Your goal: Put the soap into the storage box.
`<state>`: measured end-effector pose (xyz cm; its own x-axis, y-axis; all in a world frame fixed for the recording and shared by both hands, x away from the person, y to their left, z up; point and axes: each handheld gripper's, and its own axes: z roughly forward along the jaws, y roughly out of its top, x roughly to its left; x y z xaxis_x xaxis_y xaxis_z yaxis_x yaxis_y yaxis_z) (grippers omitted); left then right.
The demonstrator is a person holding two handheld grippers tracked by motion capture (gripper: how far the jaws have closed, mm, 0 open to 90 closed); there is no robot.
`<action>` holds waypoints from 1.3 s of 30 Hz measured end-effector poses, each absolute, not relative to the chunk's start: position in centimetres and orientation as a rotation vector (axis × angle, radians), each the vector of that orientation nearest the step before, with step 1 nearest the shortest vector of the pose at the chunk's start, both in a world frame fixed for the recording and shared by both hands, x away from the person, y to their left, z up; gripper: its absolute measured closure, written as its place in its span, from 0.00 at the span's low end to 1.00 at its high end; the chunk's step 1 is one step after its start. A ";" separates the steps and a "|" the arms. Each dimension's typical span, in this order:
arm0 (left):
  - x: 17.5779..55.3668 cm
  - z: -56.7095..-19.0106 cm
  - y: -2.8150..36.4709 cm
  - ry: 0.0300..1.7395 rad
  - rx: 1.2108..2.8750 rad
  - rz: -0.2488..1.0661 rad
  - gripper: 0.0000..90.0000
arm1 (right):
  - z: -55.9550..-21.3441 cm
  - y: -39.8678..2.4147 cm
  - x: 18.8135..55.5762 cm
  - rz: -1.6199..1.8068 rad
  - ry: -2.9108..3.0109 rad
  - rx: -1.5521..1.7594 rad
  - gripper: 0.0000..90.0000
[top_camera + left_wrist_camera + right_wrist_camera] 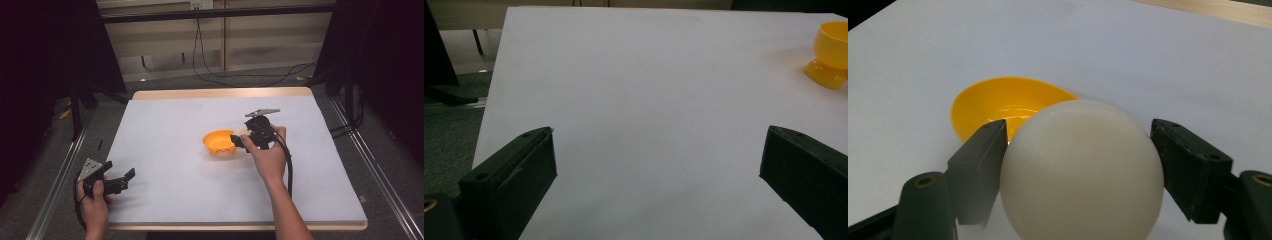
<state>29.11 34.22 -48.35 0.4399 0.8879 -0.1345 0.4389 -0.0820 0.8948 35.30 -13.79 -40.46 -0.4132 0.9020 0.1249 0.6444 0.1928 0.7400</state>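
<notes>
A white table (165,150) stands in a dim room with cables trailing over the floor behind it, and on it sits a small orange cup (219,142) whose hollow looks empty. The right gripper (1078,170) is clamped on a cream-white ball (1082,170), held just beside the cup's rim, so the pick-up looks done and the drop into the cup is left. The left gripper (120,181) rests near the table's left edge, jaws apart and holding nothing.
</notes>
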 end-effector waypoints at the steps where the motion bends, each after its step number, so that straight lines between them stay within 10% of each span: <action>1: 29.1 -48.3 34.2 1.158 1.702 0.568 0.02 | -40.4 -13.7 35.3 1.057 2.141 1.453 0.28; 39: 29.1 -48.4 34.2 1.158 1.700 0.566 0.02 | -40.6 -10.1 37.2 1.060 2.174 1.425 0.28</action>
<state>29.11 34.22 -48.35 0.4404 0.8875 -0.1353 0.4387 -0.0813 0.8949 37.24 -10.14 -40.64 -0.4435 0.8884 0.1181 0.6403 0.2219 0.7354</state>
